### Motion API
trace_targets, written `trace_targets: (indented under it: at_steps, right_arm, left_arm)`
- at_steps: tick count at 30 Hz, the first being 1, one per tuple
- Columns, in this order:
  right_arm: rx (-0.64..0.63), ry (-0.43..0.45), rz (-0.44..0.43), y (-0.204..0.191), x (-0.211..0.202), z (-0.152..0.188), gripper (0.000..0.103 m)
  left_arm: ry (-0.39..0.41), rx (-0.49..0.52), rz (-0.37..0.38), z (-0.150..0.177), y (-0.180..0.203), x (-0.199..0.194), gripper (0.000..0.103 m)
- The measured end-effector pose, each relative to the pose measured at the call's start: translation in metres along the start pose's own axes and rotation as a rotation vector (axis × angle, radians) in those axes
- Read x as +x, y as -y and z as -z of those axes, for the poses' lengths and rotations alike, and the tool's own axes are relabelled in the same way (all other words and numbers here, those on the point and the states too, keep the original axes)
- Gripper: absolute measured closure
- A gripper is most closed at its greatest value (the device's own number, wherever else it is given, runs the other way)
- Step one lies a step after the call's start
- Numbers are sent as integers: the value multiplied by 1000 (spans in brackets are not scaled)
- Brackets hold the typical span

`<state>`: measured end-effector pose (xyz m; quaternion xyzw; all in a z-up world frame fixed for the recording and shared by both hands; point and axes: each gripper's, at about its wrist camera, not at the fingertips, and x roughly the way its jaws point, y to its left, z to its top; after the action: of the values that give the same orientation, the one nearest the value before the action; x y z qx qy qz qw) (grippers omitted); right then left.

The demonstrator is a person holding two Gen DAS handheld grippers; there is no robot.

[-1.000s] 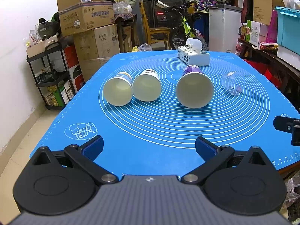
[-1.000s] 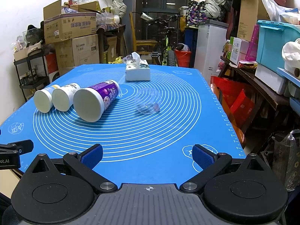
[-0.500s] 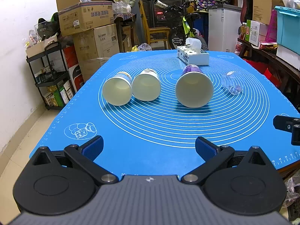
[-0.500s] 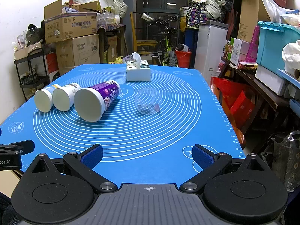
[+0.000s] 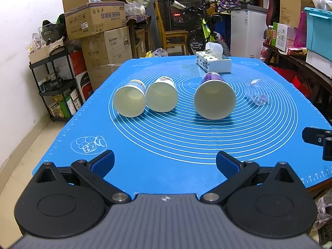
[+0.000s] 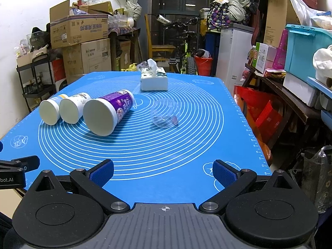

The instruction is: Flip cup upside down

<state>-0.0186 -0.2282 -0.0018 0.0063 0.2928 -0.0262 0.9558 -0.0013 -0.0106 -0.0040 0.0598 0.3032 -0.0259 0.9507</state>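
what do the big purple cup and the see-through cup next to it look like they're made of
The purple cup looks like paper: opaque, matte cream inside, with a printed, slightly glossy wrap outside and a rolled rim. The see-through cup looks like thin clear plastic: the blue mat's rings show through it and its wall catches small highlights. Glass can't be ruled out from the look alone, but the thin wall suggests plastic.

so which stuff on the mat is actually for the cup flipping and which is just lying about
For the job:
- purple cup, on its side
- two small white cups, on their sides
- clear plastic cup, on its side
- left gripper and right gripper, both open and empty

Just lying about:
- tissue box
- blue mat
- cardboard boxes, bicycle
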Motion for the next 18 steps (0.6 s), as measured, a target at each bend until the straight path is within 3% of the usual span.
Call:
trace_targets:
  at_steps: [18]
  right_arm:
    - [-3, 1, 1, -2, -1, 0, 2]
  left_arm:
    - [-3, 2, -2, 1, 0, 2, 0]
